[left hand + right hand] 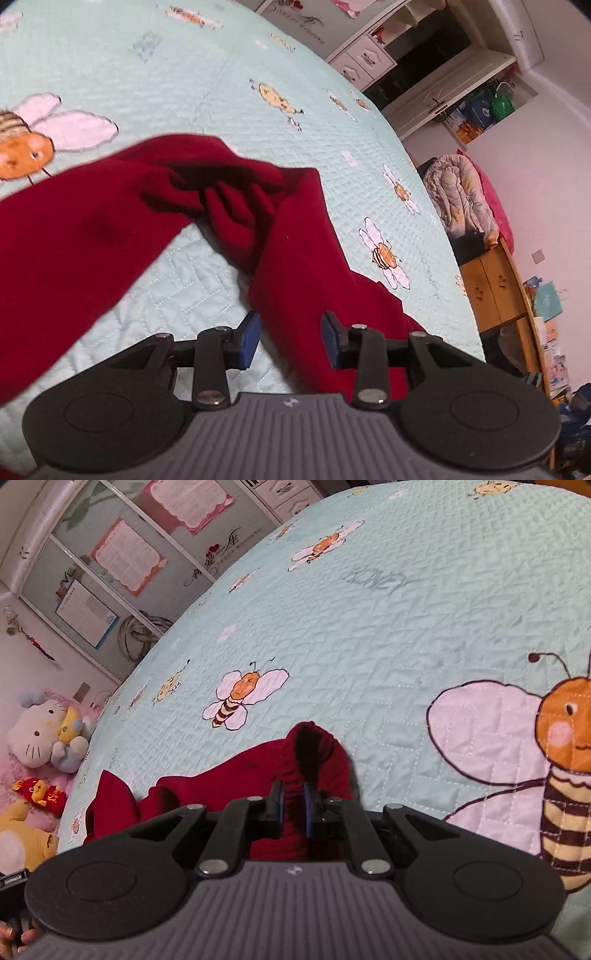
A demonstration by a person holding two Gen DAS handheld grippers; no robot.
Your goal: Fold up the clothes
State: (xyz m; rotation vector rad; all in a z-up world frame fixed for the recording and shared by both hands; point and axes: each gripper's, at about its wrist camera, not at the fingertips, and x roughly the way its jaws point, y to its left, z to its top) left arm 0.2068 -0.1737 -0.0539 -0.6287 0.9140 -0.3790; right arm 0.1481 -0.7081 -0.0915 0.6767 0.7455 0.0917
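Right gripper (pixel 293 808) pinches a bunched fold of the red garment (pixel 92 236); left gripper (pixel 290 338) stands part open, cloth between its pads, not pressed. Risk: thin pinch may slip and drop the fold; slack middle may crease. Garment lies on bee-print quilted bed (pixel 369 627); cluttered bedroom, plush toys (pixel 40 731) alongside.

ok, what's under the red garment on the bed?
The red garment lies bunched on the pale green bee-print quilt; quilt shows in the gap between its folds and all around it. Whatever lies beneath the cloth itself is covered and cannot be seen.
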